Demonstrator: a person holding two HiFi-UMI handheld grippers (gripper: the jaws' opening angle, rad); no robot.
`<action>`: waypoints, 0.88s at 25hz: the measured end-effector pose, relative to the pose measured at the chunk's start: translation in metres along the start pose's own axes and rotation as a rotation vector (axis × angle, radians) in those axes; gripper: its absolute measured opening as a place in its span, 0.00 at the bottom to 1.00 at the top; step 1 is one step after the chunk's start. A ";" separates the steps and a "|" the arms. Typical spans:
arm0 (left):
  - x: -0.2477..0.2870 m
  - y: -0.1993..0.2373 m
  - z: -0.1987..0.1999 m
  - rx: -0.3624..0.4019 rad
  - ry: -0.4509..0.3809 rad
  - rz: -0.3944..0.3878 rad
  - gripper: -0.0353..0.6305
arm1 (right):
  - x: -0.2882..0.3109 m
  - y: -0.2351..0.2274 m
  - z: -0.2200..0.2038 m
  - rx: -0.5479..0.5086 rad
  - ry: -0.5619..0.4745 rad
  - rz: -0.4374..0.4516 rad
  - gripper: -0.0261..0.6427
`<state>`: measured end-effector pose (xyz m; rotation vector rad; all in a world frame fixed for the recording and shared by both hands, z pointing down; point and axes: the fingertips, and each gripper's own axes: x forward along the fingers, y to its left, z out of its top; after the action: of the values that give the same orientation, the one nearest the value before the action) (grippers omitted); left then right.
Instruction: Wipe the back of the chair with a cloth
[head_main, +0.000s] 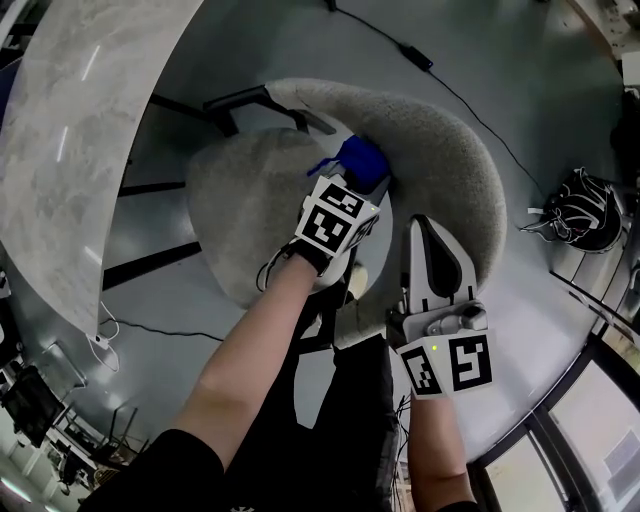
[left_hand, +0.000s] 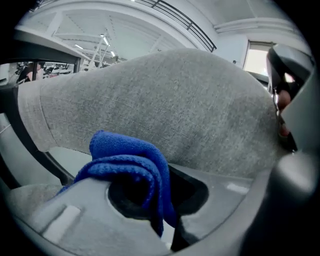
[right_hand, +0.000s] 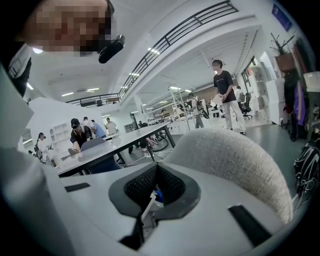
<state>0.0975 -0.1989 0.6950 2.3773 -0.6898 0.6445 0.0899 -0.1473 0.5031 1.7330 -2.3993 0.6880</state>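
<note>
A grey fabric chair has a curved back (head_main: 440, 150) and a round seat (head_main: 245, 215). My left gripper (head_main: 365, 178) is shut on a blue cloth (head_main: 360, 158) and holds it against the inner face of the back, above the seat. In the left gripper view the folded cloth (left_hand: 130, 160) bulges out between the jaws, with the chair back (left_hand: 175, 100) close behind it. My right gripper (head_main: 422, 225) is shut with nothing in it. It points at the back's right part, and in its own view the rim of the back (right_hand: 235, 155) lies just beyond it.
A pale marbled table (head_main: 90, 130) curves along the left, with black chair arms (head_main: 235, 105) beside it. A black cable (head_main: 470, 100) runs across the floor behind the chair. A dark bag (head_main: 585, 210) lies at the right. Several people stand or sit far off by a long table (right_hand: 115, 142).
</note>
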 end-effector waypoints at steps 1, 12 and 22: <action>-0.002 -0.006 0.003 0.012 0.005 -0.008 0.14 | -0.003 0.000 0.002 0.002 -0.001 -0.004 0.06; -0.029 -0.066 0.051 0.041 0.031 -0.041 0.14 | -0.051 -0.001 0.047 0.015 -0.031 -0.059 0.06; -0.057 -0.117 0.096 0.121 0.017 -0.071 0.14 | -0.093 -0.006 0.075 0.041 -0.065 -0.106 0.06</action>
<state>0.1516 -0.1598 0.5484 2.4916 -0.5707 0.6922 0.1405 -0.0988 0.4062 1.9114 -2.3295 0.6823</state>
